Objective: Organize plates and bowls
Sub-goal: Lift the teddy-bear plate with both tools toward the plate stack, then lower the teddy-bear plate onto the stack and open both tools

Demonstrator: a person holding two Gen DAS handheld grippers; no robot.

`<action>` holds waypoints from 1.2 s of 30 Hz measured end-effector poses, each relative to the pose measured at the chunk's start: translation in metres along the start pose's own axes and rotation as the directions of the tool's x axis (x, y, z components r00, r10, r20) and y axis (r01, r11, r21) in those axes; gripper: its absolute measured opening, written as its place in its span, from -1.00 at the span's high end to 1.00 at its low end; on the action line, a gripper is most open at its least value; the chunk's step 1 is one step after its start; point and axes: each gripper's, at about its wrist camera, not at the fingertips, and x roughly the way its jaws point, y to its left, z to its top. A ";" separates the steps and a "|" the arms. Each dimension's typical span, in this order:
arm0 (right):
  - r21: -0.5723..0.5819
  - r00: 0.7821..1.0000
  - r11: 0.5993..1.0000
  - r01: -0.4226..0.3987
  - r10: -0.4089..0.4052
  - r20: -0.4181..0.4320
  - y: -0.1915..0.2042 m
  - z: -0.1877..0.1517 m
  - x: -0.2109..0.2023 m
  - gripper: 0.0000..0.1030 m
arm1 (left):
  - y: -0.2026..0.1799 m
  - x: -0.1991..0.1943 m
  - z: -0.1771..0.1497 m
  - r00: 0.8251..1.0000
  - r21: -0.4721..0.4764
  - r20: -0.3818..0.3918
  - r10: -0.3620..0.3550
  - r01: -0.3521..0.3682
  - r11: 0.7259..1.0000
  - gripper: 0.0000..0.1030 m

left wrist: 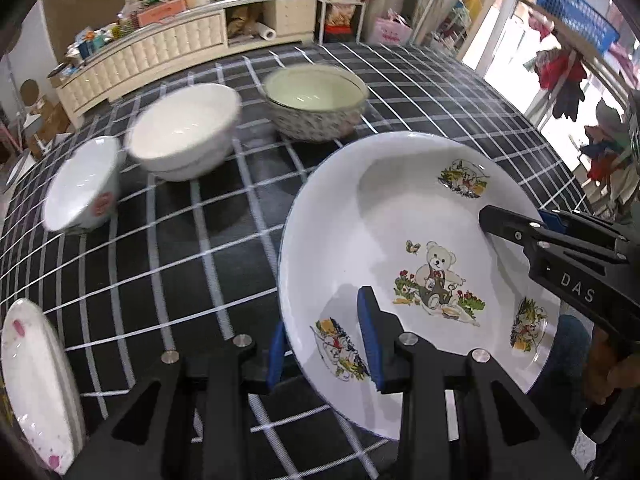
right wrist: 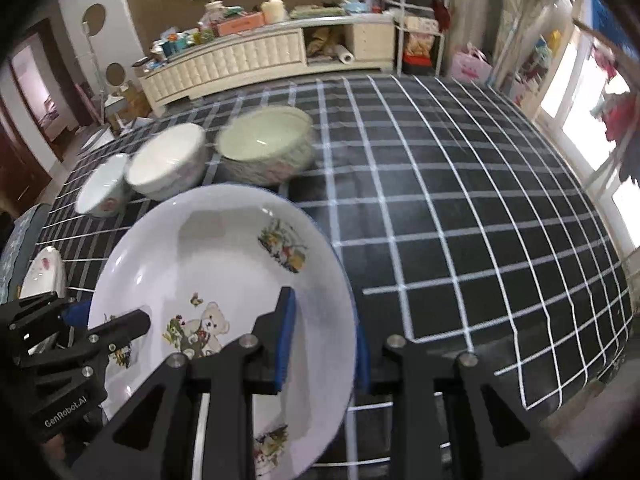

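Plate w/ the teddy-bear print sits between both your grippers, held above the checked tablecloth. Your left gripper pinches its near-left rim: one blue pad inside the dish, the other under the rim outside, jaws narrowed onto the edge. Your right gripper does the same on the opposite rim, inner blue pad over the white face, outer pad behind the edge. In the left wrist view the right gripper comes in from the right side w/ one finger lying inside the dish.

Plate is white enamel-looking, deep, w/ a thin dark rim line; a bear w/ flowers printed in the middle, smaller colour prints spaced round the sloping wall. Nothing in it.

Beyond it, three bowls in a row toward the far-left of the table, all blurred: small white bowl w/ a red mark on its side, tilted; plain white bowl just beside it; patterned bowl w/ a pale inside, a bit apart. Can't tell contents, they look empty. Second plate, white w/ pink flecks, at the near-left edge. Cream cabinet behind the table, cluttered on top.
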 end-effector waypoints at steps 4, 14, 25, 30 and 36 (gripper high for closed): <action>-0.041 0.999 0.999 -0.036 0.037 0.022 0.036 0.008 -0.009 0.42 | 0.029 -0.029 -0.008 0.999 -0.048 0.027 0.025 -0.024 0.999 0.40; -0.134 0.987 0.980 -0.151 0.156 0.033 0.135 0.016 -0.017 0.42 | 0.116 -0.097 -0.043 0.986 -0.134 0.069 0.153 -0.143 0.981 0.40; -0.221 0.969 0.945 -0.242 0.245 -0.017 0.234 0.009 -0.003 0.50 | 0.212 -0.135 -0.096 0.975 -0.278 0.045 0.217 -0.196 0.940 0.40; -0.268 0.967 0.929 -0.254 0.246 -0.066 0.268 0.003 0.010 0.50 | 0.245 -0.140 -0.116 0.969 -0.326 0.033 0.244 -0.221 0.919 0.40; -0.302 0.970 0.922 -0.243 0.222 -0.102 0.293 -0.001 0.029 0.51 | 0.273 -0.131 -0.134 0.974 -0.370 0.016 0.227 -0.205 0.906 0.40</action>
